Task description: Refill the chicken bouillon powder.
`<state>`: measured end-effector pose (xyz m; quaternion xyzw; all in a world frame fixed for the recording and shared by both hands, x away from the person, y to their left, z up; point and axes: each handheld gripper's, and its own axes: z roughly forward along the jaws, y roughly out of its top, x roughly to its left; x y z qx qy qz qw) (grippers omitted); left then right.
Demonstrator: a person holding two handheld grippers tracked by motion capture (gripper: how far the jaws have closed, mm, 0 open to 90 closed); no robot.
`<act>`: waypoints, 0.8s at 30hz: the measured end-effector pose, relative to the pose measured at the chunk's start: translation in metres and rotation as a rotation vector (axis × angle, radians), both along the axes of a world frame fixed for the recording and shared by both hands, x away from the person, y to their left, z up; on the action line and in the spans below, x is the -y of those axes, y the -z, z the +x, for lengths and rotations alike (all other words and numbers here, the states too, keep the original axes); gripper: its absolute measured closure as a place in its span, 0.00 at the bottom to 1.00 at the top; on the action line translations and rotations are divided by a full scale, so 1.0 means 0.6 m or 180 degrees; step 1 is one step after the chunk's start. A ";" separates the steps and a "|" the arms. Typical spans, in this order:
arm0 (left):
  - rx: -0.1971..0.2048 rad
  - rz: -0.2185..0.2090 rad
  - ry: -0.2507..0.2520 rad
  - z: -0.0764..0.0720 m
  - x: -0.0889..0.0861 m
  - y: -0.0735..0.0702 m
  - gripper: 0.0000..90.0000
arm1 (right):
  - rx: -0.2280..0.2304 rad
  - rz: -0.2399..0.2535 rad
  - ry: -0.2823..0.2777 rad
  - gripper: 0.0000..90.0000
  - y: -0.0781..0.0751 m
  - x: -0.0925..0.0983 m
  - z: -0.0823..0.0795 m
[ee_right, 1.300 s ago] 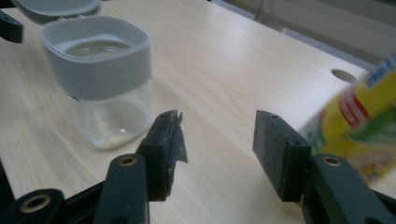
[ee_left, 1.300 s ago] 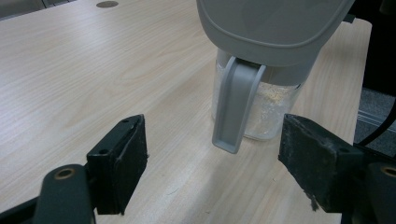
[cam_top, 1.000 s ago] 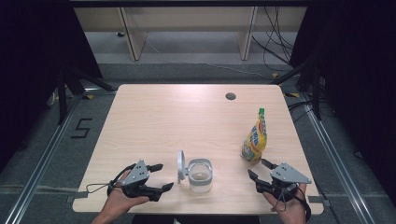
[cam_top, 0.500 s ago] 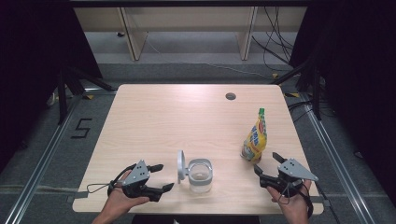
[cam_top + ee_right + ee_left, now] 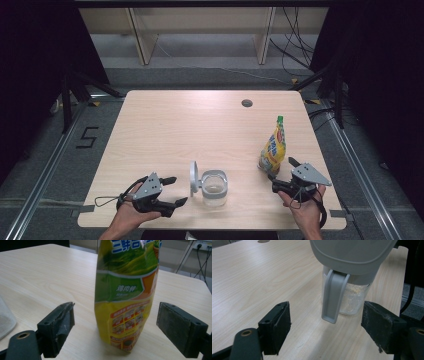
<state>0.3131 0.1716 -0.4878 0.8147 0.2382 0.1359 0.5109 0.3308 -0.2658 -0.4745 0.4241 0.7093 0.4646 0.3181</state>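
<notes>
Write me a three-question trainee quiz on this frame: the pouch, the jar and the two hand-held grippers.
1. True or false: the pouch lies flat on the table.
2. Which thing does the right hand-held gripper face? A) the jar B) the pouch C) the table's hole
3. In what state is the jar's lid?

Key
1. False: it stands upright.
2. B: in the right gripper view the pouch stands in line with the gap between its open jaws, and no pad presses on it.
3. Flipped open, standing up at the jar's left side in the high view; the left hand-held gripper sits open beside it.
</notes>
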 end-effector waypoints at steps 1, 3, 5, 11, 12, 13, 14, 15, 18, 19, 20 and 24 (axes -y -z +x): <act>-0.0007 0.0008 -0.0011 0.000 0.000 0.000 0.26 | 0.0038 0.0000 0.0043 0.17 -0.002 -0.001 0.004; -0.0013 0.0002 -0.0018 0.000 0.000 -0.001 0.26 | 0.0071 0.0037 0.0057 0.17 -0.003 -0.001 0.009; -0.0005 0.0009 0.0002 0.000 0.001 0.000 0.25 | 0.0084 0.0038 0.0094 0.17 -0.003 -0.003 0.017; -0.0011 0.0034 -0.0001 0.001 0.001 0.001 0.25 | 0.0105 0.0042 0.0049 0.17 -0.001 -0.018 0.038; -0.0061 -0.0004 -0.0053 -0.001 0.002 0.002 0.25 | 0.0115 0.0007 0.0078 0.17 -0.002 -0.019 0.040; -0.0043 0.0030 -0.0040 0.000 0.001 0.001 0.25 | 0.0128 0.0011 0.0098 0.18 -0.003 -0.021 0.043; -0.0028 0.0033 -0.0028 0.001 0.000 0.002 0.25 | 0.0153 0.0004 0.0107 0.18 -0.003 -0.021 0.045; -0.0029 0.0031 -0.0013 0.001 0.000 0.002 0.26 | 0.0166 0.0017 0.0127 0.18 -0.003 -0.021 0.047; -0.0055 0.0016 -0.0038 -0.001 0.003 0.003 0.25 | 0.0159 0.0078 0.0132 0.20 -0.001 -0.020 0.055; -0.0040 0.0005 -0.0025 -0.001 0.004 0.004 0.25 | 0.0160 0.0110 0.0123 0.23 0.000 -0.020 0.057; -0.0019 0.0022 -0.0013 -0.001 0.003 0.003 0.25 | 0.0132 0.0088 0.0168 0.25 -0.001 -0.019 0.058; -0.0021 0.0009 -0.0025 -0.001 0.003 0.003 0.26 | 0.0148 0.0086 0.0127 0.33 -0.003 -0.016 0.062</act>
